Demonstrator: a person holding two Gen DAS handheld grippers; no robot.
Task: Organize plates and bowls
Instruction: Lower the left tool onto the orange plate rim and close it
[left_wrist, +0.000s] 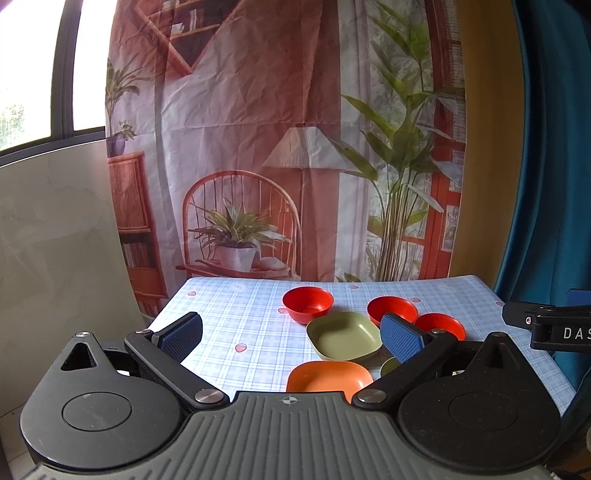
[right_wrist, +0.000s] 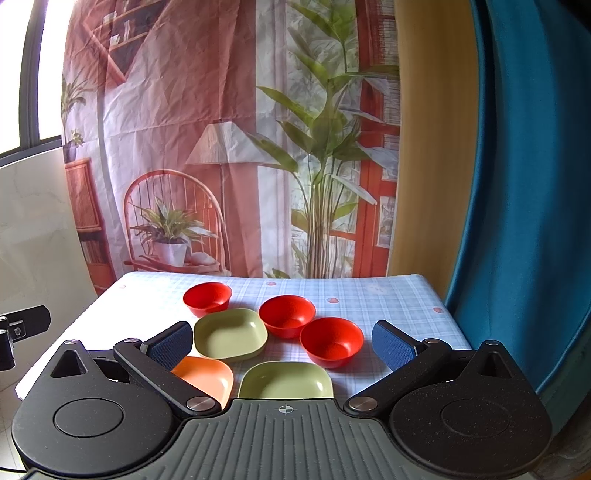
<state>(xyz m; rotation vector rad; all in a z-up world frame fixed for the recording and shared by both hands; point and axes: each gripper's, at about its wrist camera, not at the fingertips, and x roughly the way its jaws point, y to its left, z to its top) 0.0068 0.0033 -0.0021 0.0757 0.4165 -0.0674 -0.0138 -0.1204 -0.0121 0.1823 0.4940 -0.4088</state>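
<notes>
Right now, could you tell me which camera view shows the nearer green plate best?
The right wrist view: the nearer green plate lies nearly whole between the open fingers, only its near edge cut off by the gripper body. The left wrist view shows only a green sliver behind the blue pad.

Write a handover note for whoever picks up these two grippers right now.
Left gripper: open, empty, held above the near edge of the checked blue tablecloth.
Right gripper: open, empty, likewise hovering.
On the table, all separate: three round red plastic bowls, far left, middle and right; two square green plastic dishes, one behind and one nearest the right gripper; one square orange plastic dish at near left.
Done: nothing stacked or grouped yet.
Left: nest the red bowls together and stack the square dishes, probably starting with the nearest ones.
</notes>
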